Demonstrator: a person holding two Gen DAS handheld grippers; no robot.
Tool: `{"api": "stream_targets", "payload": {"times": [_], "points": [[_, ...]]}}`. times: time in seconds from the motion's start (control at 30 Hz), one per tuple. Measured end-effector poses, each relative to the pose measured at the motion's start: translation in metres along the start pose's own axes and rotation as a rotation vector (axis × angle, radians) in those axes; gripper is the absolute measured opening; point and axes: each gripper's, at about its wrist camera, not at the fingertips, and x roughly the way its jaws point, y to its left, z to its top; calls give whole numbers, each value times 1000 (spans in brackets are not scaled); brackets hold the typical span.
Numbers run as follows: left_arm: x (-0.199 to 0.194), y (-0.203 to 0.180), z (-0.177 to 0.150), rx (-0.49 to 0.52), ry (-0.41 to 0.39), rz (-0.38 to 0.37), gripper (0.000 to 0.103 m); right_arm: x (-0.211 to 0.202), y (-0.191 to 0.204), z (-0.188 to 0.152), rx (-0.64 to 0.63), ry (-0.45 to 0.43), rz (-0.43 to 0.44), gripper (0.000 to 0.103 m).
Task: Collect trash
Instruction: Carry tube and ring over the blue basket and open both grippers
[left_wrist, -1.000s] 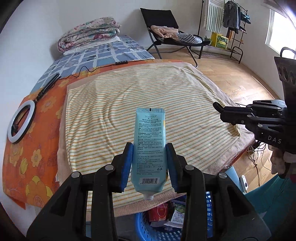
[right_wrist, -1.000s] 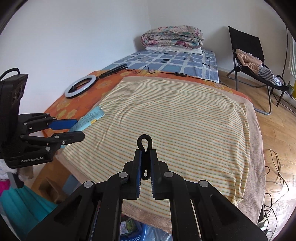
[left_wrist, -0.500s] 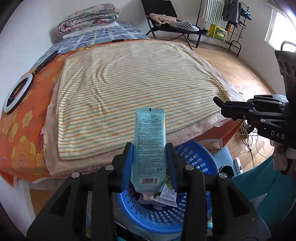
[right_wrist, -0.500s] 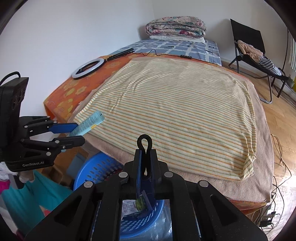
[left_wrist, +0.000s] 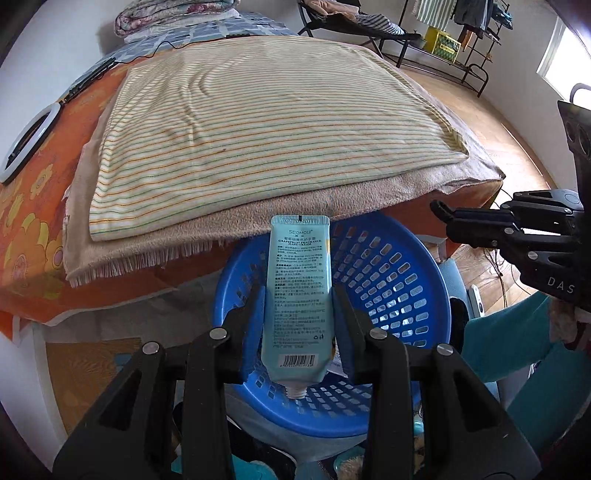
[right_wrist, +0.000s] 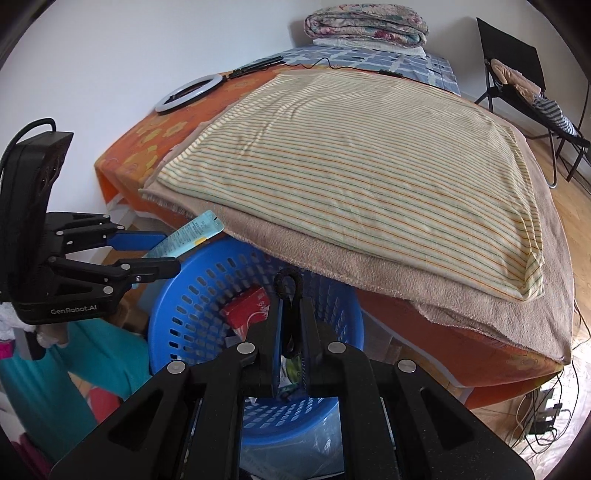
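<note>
1. The left gripper (left_wrist: 299, 317) is found clamped on a pale blue hand cream tube (left_wrist: 298, 291), pinched across its lower body, with the neck end toward the camera and the crimped end projecting ahead of the fingertips.
2. The right gripper (right_wrist: 291, 325) is found pressed almost together on a thin black loop (right_wrist: 289, 284), which stands up between the pads; what the loop is cannot be told.
3. The blue basket (left_wrist: 388, 266) is located below and ahead of both grippers, beside the bed edge; a red packet (right_wrist: 247, 310) and other wrappers are already seen inside.
4. Risk: the tube's crimped end lies near the fringed blanket edge (left_wrist: 177, 240). If the tube is released there, it is judged that it could catch on the overhang and fall outside the rim.
5. Risk: the loop is thin, and it is judged that it could cling to a pad on release.
6. Risk: both grippers are crowded over one opening; a collision is judged possible if they are lowered together.
</note>
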Motion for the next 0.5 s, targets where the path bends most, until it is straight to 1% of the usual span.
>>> {"api": "stream_targets", "payload": {"times": [0.3, 0.5], "points": [[19, -2, -13, 2, 65, -5, 36, 22, 6, -17, -6, 64, 25, 7], [26, 0, -17, 4, 84, 9, 36, 31, 8, -25, -5, 91, 34, 7]]}}
